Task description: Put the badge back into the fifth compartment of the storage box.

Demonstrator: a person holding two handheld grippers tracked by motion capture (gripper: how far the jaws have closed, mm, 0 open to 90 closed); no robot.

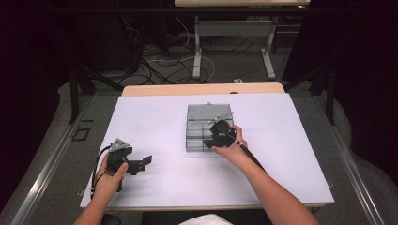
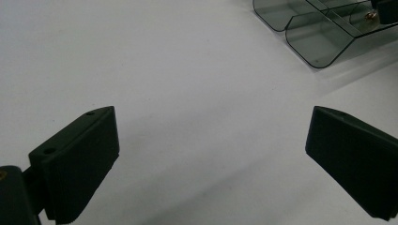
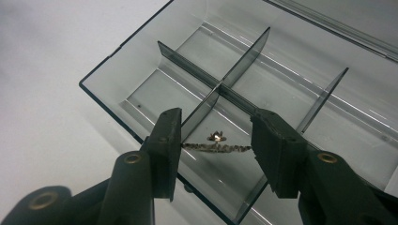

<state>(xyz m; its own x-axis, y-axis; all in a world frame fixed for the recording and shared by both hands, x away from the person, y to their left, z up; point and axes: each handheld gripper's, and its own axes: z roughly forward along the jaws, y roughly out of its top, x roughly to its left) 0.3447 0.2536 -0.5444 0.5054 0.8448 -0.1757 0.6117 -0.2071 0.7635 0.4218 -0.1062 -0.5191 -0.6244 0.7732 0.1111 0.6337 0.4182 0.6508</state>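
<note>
With its jaws parted around the chain (image 3: 217,147) inside the divided box (image 3: 117,75), the right hand-held gripper (image 3: 213,140) holds nothing; closing carelessly could snag a divider (image 3: 202,110). Well away from the box, the left hand-held gripper (image 2: 211,154) rests wide open, empty.

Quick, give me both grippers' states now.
Left gripper: open, holding nothing, over bare table.
Right gripper: open over the clear divided box, jaws either side of a small chain.

A white table (image 1: 155,117) carries the things, with a bare wood strip along its far edge. Right of centre and toward the far side, a clear smoky box (image 1: 199,129) with divided compartments lies directly on it. A small chain (image 3: 216,146) lies in one compartment.
</note>
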